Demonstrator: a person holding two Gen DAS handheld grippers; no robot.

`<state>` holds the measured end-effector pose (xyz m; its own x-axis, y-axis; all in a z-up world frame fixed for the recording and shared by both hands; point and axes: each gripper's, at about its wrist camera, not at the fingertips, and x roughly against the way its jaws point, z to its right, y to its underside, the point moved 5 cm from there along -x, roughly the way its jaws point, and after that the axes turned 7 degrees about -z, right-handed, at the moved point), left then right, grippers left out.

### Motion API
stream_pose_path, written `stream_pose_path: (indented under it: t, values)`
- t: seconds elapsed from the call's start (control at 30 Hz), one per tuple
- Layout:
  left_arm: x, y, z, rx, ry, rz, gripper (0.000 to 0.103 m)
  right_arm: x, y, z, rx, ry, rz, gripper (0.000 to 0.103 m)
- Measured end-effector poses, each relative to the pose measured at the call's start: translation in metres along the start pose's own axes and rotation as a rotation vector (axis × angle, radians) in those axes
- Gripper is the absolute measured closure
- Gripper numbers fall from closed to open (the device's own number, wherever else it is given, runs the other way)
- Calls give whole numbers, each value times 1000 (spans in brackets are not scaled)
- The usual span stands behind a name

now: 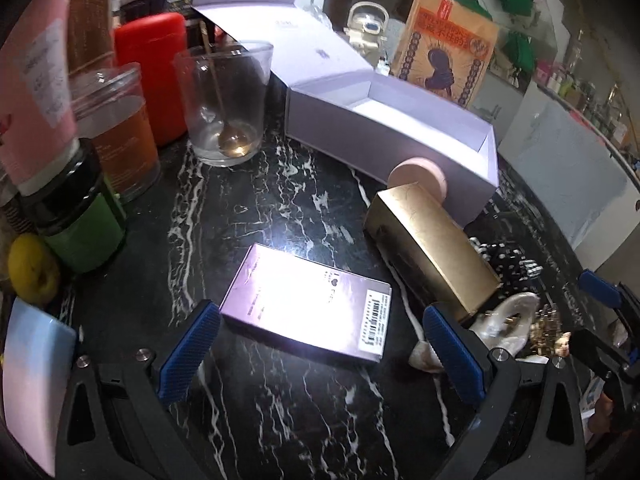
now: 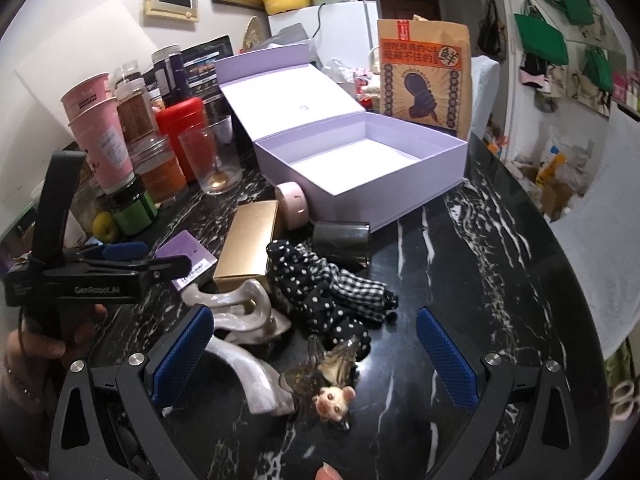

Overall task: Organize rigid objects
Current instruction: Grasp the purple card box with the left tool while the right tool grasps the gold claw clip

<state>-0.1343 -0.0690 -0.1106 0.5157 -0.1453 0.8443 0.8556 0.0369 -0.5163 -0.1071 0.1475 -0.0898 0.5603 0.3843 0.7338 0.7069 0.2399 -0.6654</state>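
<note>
An open lilac box [image 1: 384, 132] [image 2: 360, 160] with its lid flipped back stands empty on the black marble table [image 1: 280, 208]. A flat purple carton [image 1: 308, 304] [image 2: 186, 254] lies just beyond my open left gripper [image 1: 320, 356]. A gold carton [image 1: 432, 252] [image 2: 248, 244] lies beside it, with a pink round case [image 1: 420, 178] [image 2: 292, 204] leaning on the lilac box. My right gripper [image 2: 316, 360] is open over a pearly hair claw [image 2: 248, 344] and a small figurine clip [image 2: 332, 396]. Spotted and checked scrunchies [image 2: 332, 292] and a dark jar [image 2: 340, 240] lie ahead.
Along the left stand a clear glass with a spoon [image 1: 224, 104], a red canister [image 1: 152, 76], pink cups [image 2: 100, 136], jars, a green bottle [image 1: 84, 232] and a yellow fruit [image 1: 30, 268]. A printed paper bag [image 2: 424, 76] stands behind the box. A hand [image 2: 36, 344] holds the left gripper.
</note>
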Motion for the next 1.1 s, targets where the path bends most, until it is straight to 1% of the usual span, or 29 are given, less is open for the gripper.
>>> stream_pose_path:
  t: [0.13, 0.27, 0.57, 0.67, 0.77, 0.83, 0.93, 1.1]
  values:
    - [-12, -6, 2, -48, -52, -24, 0, -10, -2, 3, -14, -16, -19, 0]
    - [-16, -7, 7, -97, -80, -36, 0, -16, -4, 8, -32, -29, -38, 0]
    - [-16, -7, 9, -157, -62, -32, 0, -20, -9, 9, -24, -24, -40, 0]
    - [-12, -7, 6, -143, -59, -29, 0, -20, -10, 8, -23, -26, -42, 0]
    - [-4, -7, 3, -126, -36, 4, 0, -18, -10, 9, -23, -22, -36, 0]
    - [1, -9, 0, -113, -40, 23, 0, -17, -12, 9, -24, -21, -34, 0]
    - [0, -10, -4, -91, -56, 11, 0, -15, -14, 8, -21, -19, -28, 0]
    - [-12, -4, -6, -5, -51, -36, 0, -14, -13, 9, -15, 11, -30, 0]
